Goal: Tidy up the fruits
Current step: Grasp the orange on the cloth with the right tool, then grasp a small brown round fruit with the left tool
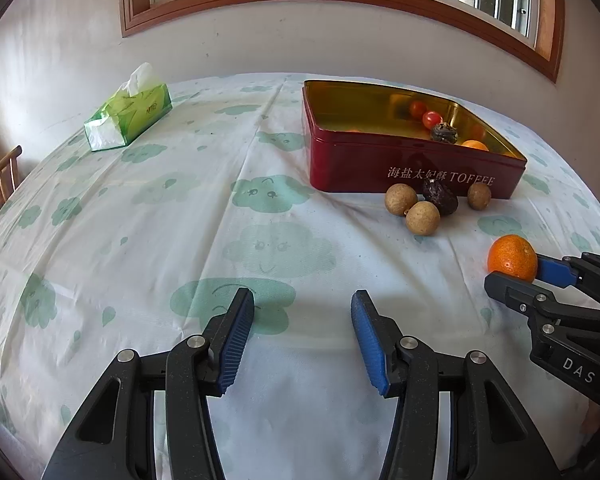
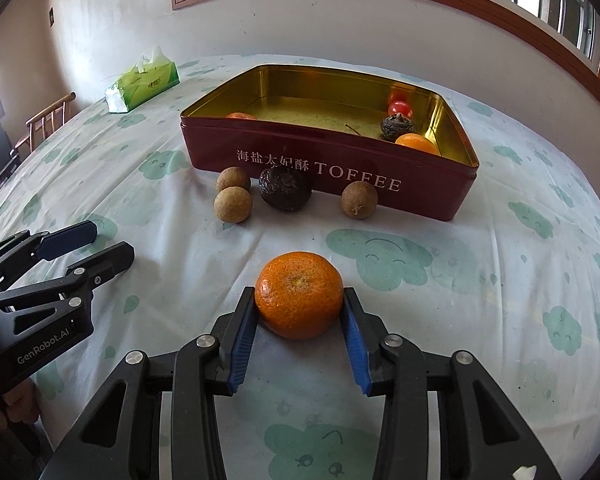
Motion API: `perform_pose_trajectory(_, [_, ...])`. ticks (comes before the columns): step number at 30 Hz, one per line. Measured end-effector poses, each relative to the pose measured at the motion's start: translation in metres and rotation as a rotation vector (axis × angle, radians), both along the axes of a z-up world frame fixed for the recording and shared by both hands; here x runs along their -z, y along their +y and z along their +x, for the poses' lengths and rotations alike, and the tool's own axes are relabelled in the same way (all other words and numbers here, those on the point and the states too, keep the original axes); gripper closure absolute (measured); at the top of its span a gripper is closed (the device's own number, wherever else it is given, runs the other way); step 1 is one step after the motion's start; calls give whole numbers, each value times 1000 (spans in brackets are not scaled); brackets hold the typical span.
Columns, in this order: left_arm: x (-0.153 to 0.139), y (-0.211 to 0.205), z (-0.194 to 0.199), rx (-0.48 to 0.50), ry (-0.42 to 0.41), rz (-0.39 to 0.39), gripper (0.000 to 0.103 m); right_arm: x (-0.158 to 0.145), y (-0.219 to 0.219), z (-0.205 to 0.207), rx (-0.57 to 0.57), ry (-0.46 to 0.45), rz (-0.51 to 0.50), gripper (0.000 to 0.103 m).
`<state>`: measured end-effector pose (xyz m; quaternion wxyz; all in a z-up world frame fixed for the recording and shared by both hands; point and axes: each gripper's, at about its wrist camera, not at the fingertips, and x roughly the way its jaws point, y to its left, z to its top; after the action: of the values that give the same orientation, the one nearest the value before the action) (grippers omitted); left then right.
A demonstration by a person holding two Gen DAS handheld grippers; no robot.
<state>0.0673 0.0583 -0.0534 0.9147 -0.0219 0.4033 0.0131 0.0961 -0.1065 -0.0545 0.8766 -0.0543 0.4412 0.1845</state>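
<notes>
A mandarin (image 2: 299,294) rests on the tablecloth between the blue pads of my right gripper (image 2: 300,298), and both pads touch its sides. From the left wrist view the same mandarin (image 1: 512,258) sits at the right gripper's (image 1: 514,276) tips. Behind it lies an open red toffee tin (image 2: 340,162) holding cherry tomatoes (image 2: 400,108), a dark wrinkled fruit (image 2: 398,127) and two oranges (image 2: 416,144). In front of the tin are three longans (image 2: 233,205) and a dark passion fruit (image 2: 285,188). My left gripper (image 1: 302,300) hovers open over bare cloth, nothing between its fingers.
A green tissue pack (image 2: 142,84) lies at the far left of the cloud-patterned tablecloth (image 2: 480,300). A wooden chair (image 2: 48,120) stands off the table's left edge. A wall with a window runs behind the table.
</notes>
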Motion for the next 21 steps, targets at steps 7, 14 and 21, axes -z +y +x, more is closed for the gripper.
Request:
perform_pose_trajectory(7, [0,-9,4,20,15,-1,48,2,-25,6,59,-1,-3,65])
perform_pose_trajectory(14, [-10,-30,12,69,5,11,47,4,-62,22,144,2,-12,65])
perform_pose_trajectory(21, [-17,-49,31,111,9,-16,48,7,-96,42,216,6,-24,65])
